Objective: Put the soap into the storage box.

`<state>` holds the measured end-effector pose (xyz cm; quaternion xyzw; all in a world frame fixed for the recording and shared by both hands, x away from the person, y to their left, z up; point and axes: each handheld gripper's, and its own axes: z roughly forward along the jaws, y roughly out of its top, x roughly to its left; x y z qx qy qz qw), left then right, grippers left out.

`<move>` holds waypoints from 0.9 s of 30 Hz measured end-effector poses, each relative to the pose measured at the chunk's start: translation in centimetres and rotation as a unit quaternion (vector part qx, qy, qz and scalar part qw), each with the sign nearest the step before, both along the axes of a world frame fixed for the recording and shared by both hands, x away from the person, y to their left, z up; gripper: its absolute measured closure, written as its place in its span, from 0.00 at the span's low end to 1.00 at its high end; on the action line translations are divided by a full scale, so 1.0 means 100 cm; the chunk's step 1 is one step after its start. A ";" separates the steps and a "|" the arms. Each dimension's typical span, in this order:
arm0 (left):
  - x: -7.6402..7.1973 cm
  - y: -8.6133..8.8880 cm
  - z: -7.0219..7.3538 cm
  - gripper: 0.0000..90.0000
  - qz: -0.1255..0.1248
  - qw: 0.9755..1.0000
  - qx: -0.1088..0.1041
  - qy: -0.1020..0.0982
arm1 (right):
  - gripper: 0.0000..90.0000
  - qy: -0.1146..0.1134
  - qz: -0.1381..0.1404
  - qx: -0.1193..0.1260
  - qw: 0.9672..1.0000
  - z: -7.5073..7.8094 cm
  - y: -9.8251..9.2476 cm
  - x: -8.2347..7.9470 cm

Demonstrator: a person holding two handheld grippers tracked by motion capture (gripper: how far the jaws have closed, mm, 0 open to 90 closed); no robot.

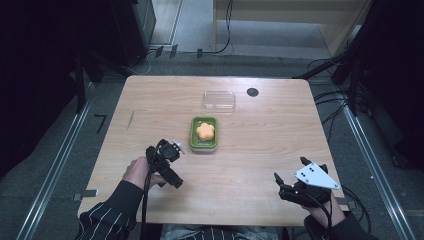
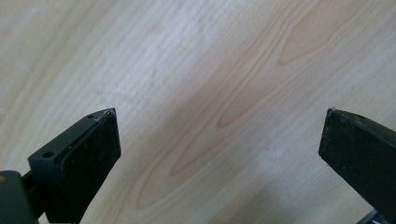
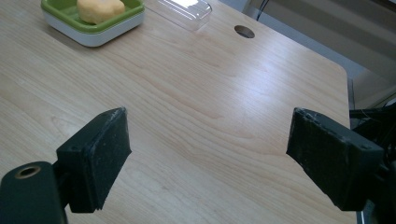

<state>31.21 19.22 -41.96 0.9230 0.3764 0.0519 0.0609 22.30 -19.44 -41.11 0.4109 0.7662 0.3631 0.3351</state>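
Both tongs gape over bare desk (image 1: 260, 150)

Left tongs (image 1: 170, 150) sit just left of the green dish (image 1: 204, 134) holding a flower-shaped yellow soap (image 1: 205, 131), cut off in the right gripper view; right tongs (image 1: 290, 176) near right.

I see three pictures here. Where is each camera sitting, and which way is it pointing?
High view: sits above the person's side, looking forward and down at the table; both forearms, the left gripper and the right gripper show.
Left gripper view: rides on the left gripper, looking down at bare wood between its open jaws.
Right gripper view: rides on the right gripper, looking across the table past its open jaws.
Shared: the high and right gripper views both show the green tray, the yellow piece, the clear lid and the hole.
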 end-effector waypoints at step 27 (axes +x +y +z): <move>-0.042 0.040 -0.026 0.00 0.046 0.998 0.002 0.043 | 0.15 0.000 -0.002 0.000 1.000 0.000 -0.001 0.000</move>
